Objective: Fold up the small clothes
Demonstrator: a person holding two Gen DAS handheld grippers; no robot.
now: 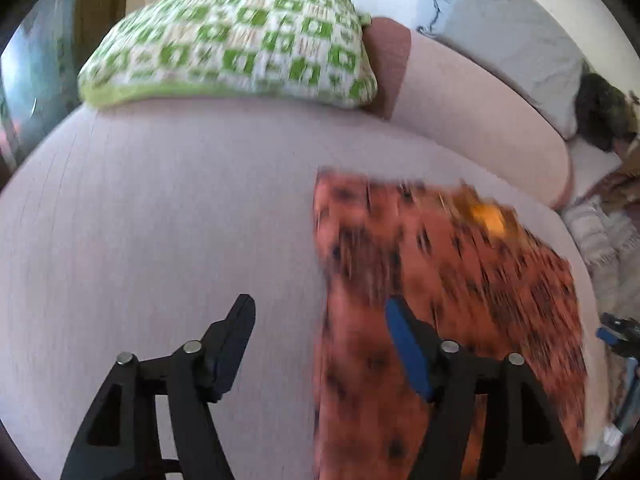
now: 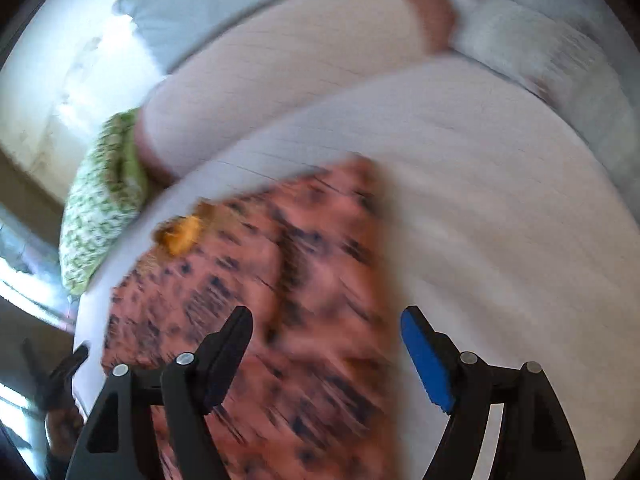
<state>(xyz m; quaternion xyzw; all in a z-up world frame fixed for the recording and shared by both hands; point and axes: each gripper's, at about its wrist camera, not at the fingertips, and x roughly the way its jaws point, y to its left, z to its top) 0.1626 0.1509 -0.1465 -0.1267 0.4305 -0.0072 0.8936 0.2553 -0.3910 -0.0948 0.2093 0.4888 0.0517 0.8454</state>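
An orange-pink garment with dark spots [image 1: 448, 304] lies flat on the pale sofa seat [image 1: 160, 216], with a yellow patch near its far edge. My left gripper [image 1: 320, 308] is open and empty, straddling the garment's left edge just above it. In the right wrist view the same garment [image 2: 280, 280] lies under my right gripper [image 2: 326, 318], which is open and empty over the garment's right edge. Both views are motion-blurred.
A green-and-white patterned cushion [image 1: 232, 40] sits at the back of the seat and also shows in the right wrist view [image 2: 100, 208]. A grey-blue pillow [image 1: 504, 40] leans on the pale backrest [image 1: 480, 104]. White fabric [image 1: 600, 240] lies at the right.
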